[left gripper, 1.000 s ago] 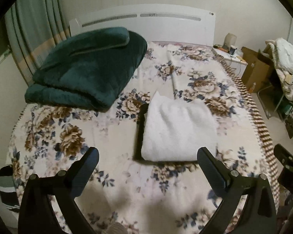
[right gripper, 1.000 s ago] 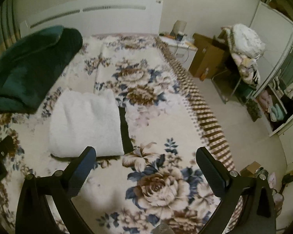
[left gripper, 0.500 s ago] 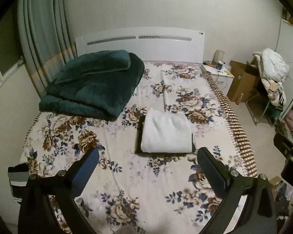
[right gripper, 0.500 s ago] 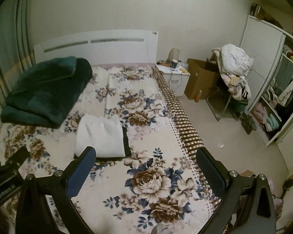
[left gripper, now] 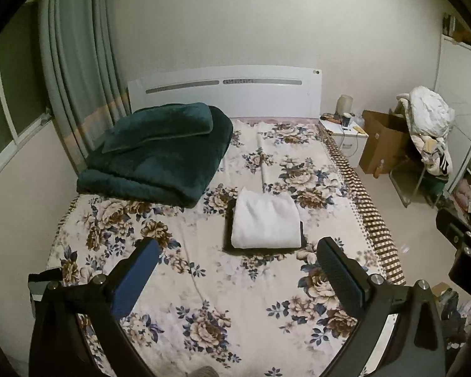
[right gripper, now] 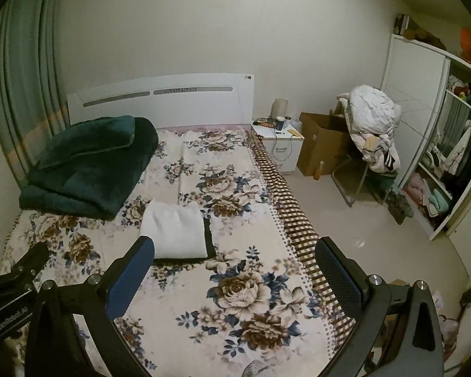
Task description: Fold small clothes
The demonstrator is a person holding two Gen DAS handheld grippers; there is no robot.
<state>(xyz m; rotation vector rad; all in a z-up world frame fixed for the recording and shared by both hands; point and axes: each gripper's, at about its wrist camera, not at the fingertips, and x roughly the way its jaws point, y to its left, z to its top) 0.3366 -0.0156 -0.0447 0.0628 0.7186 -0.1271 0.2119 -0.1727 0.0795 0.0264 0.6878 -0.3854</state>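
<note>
Seemingly folded, white cloth (left gripper: 264,223) tops floral bed (left gripper: 204,298); both claws (left gripper: 238,270) (right gripper: 235,270) gape empty.

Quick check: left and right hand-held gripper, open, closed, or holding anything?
Left hand-held gripper: open, holding nothing.
Right hand-held gripper: open, holding nothing.

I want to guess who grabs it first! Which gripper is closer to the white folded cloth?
Left, narrowly. The left gripper hangs open just in front of the white folded cloth. The right gripper is open too, but off toward the cloth's right side.
</note>
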